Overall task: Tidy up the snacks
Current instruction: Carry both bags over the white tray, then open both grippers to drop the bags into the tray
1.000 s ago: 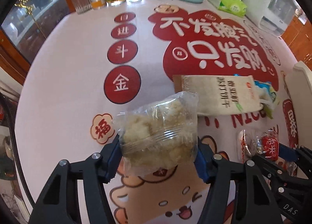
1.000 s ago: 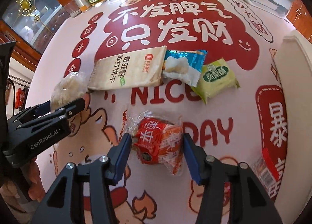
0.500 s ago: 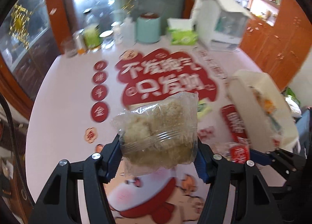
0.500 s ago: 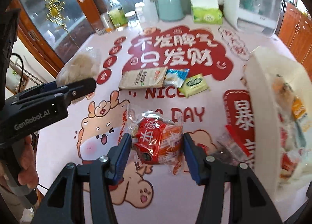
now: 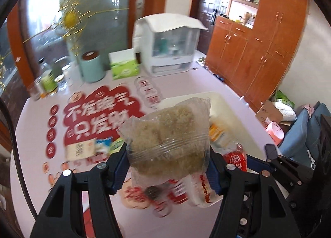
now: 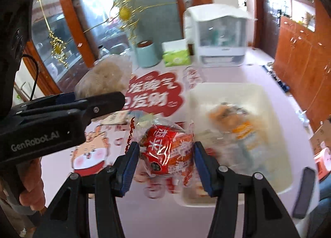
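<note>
My left gripper (image 5: 166, 170) is shut on a clear bag of beige puffed snack (image 5: 168, 136), held high above the table. It also shows in the right wrist view (image 6: 103, 81). My right gripper (image 6: 164, 159) is shut on a red and orange snack packet (image 6: 167, 149), held in the air just left of the white bin (image 6: 275, 117). The packet also shows in the left wrist view (image 5: 236, 158). The bin holds several wrapped snacks (image 6: 233, 122). A beige cracker pack (image 5: 79, 150), a blue packet (image 5: 103, 143) and a green packet (image 5: 115, 142) lie on the table.
The table has a pink cloth with red print (image 5: 99, 113). At its far edge stand a teal canister (image 5: 91, 67), a green tissue box (image 5: 124, 68), a white appliance (image 5: 171, 45) and bottles and glasses (image 5: 47, 81). Wooden cabinets (image 5: 258, 39) stand to the right.
Both grippers have risen and swung right with their snacks still held. The white bin has come closer and now lies under and beside the held packets.
</note>
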Available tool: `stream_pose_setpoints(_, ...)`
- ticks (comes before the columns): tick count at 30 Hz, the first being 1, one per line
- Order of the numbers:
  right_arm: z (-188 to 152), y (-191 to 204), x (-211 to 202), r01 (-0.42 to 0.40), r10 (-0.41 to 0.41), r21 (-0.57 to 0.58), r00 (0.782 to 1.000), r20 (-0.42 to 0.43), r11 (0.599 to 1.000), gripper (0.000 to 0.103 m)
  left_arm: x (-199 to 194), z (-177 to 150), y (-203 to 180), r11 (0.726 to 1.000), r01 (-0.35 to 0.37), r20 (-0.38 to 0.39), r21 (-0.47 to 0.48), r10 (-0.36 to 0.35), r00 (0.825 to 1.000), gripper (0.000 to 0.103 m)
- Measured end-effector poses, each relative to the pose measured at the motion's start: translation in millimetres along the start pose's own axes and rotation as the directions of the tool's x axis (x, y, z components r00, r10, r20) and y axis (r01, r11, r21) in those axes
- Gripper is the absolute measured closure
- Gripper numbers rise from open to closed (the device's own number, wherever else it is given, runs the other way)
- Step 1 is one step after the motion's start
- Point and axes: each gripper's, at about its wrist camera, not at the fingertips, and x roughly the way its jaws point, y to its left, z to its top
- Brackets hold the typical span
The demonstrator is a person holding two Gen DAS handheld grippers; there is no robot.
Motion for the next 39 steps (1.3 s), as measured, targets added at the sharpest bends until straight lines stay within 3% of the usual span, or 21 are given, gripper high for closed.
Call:
stream_pose_setpoints(5,9,-55,-27,0.057,-0.056,-0.023,0.997,0.05,0.998,0.049,19,23,-56,1.0,-0.005,0.01,0.017,0.005,1.0,0.04)
stream_pose_setpoints(12,29,-103,-41,0.088,-0.085,-0.029,0.991,0.101,0.996,0.049,54,54,-98,0.994,-0.099,-0.016,0.046,0.1,0.995,0.04)
stream_pose_setpoints(22,52,-134,-32,0.1,-0.096,-0.037,0.99,0.1,0.994,0.048,84,74,-121,0.98,-0.179,-0.055,0.083,0.184,0.981,0.039)
stream_pose_setpoints(32,47,-137,-8,0.108,-0.107,-0.046,0.994,0.038,0.993,0.046,105,81,-117,0.968,-0.227,-0.071,0.104,0.234,0.97,0.038)
stream_pose_setpoints(34,47,-137,-1,0.113,-0.112,-0.047,0.993,0.024,0.992,0.045,110,81,-115,0.965,-0.237,-0.074,0.111,0.246,0.966,0.035)
stream_pose_setpoints(36,46,-139,7,0.115,-0.115,-0.051,0.993,0.009,0.992,0.044,115,80,-116,0.957,-0.262,-0.074,0.124,0.272,0.96,0.022)
stream_pose_setpoints(39,42,-141,14,0.123,-0.124,-0.05,0.992,-0.009,0.991,0.043,115,76,-118,0.944,-0.293,-0.051,0.149,0.303,0.952,0.012)
